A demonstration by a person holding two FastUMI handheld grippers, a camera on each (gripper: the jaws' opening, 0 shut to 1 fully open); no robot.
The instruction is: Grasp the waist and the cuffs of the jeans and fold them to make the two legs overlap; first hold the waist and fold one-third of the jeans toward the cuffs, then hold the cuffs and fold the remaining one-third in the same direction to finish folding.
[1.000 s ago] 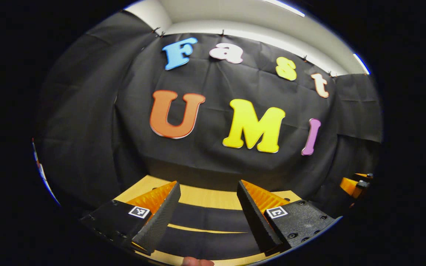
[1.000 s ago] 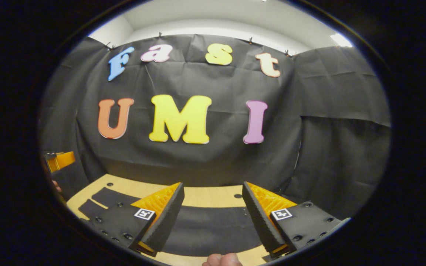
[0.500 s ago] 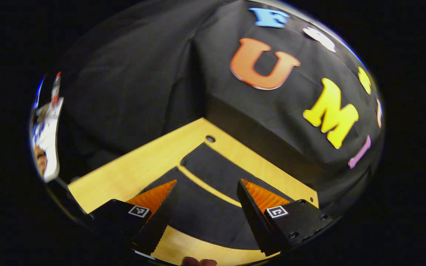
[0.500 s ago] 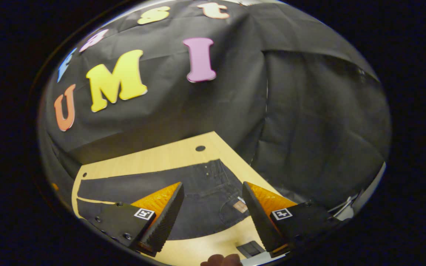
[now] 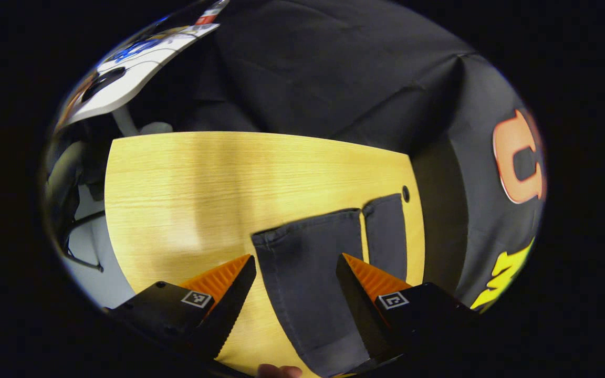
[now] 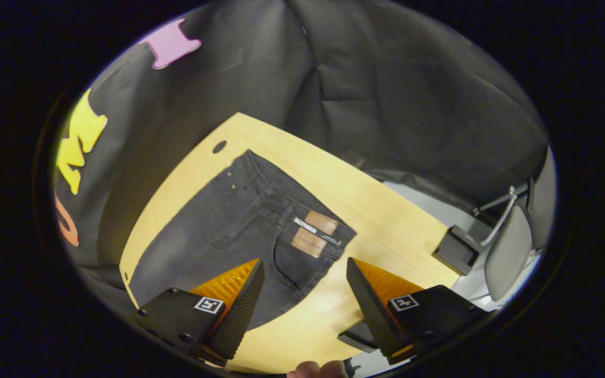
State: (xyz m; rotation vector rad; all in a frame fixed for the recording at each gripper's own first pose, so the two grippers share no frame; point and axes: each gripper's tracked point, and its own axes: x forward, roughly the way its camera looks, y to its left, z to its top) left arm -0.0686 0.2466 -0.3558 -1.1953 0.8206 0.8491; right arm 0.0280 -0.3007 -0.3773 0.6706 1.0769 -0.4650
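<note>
While hanging above the table (image 5: 187, 178), the left gripper (image 5: 294, 286) is holding its fingers spread — nothing between them — over the cuffs (image 5: 329, 223) of the dark jeans (image 6: 218, 231). Right gripper (image 6: 305, 291), likewise spread and empty, is hovering over the waist (image 6: 302, 210). Jeans are lying flat on the table, legs side by side.
</note>
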